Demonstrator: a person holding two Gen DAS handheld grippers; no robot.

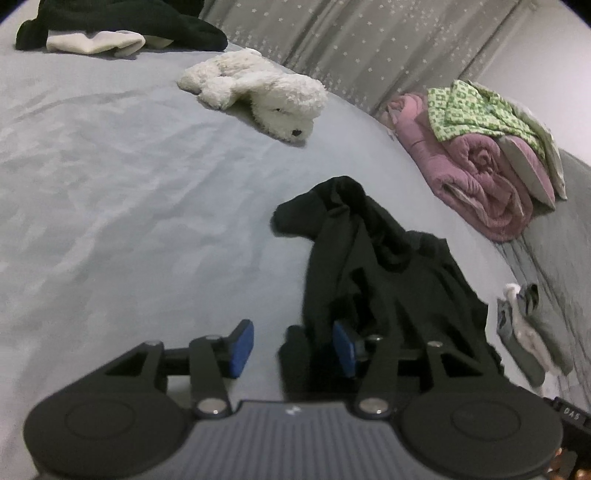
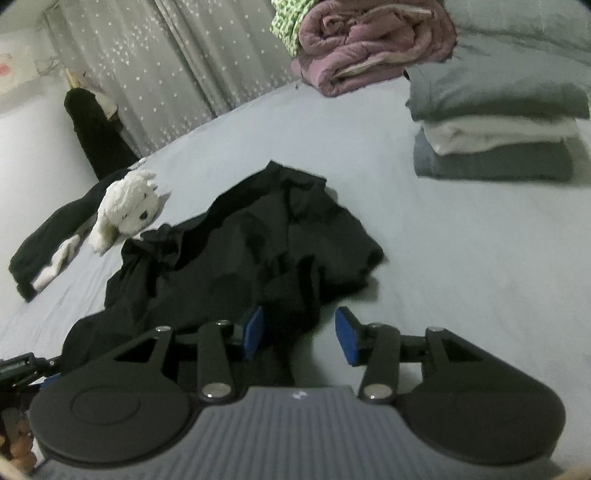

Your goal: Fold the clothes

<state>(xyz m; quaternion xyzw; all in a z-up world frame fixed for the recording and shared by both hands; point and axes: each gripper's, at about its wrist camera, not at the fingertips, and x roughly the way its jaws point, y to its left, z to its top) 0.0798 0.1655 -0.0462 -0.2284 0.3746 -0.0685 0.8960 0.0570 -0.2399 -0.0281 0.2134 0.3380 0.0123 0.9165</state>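
Grey bedsheet (image 1: pixel 110 184) spreads under both my hands, with a starred curtain (image 1: pixel 351 40) hanging behind the bed. Crumpled just ahead of me lies the black garment (image 1: pixel 388 266), the piece I judge is next to fold.

My left fingers (image 1: pixel 293 349) stand parted. A fold of the black cloth hangs between them and drapes against the right-hand pad, but the pads do not pinch it. My right fingers (image 2: pixel 299 338) are parted too, with a tail of the same garment (image 2: pixel 258 240) lying in the gap, loose.

In the left view a plush dog (image 1: pixel 258 92) sits at twelve o'clock, a pink blanket (image 1: pixel 480 177) at two o'clock, and a dark heap (image 1: pixel 122 26) at eleven. In the right view folded stacks (image 2: pixel 495 125) rest at one o'clock.

Doing this step well, I think, means spreading the garment flat before any fold. I would take two matching edges, one per hand, well apart, then lift and shake so the bunching drops out. Pinching only one layer matters; the black folds hide where the seams run, so I would go slowly.
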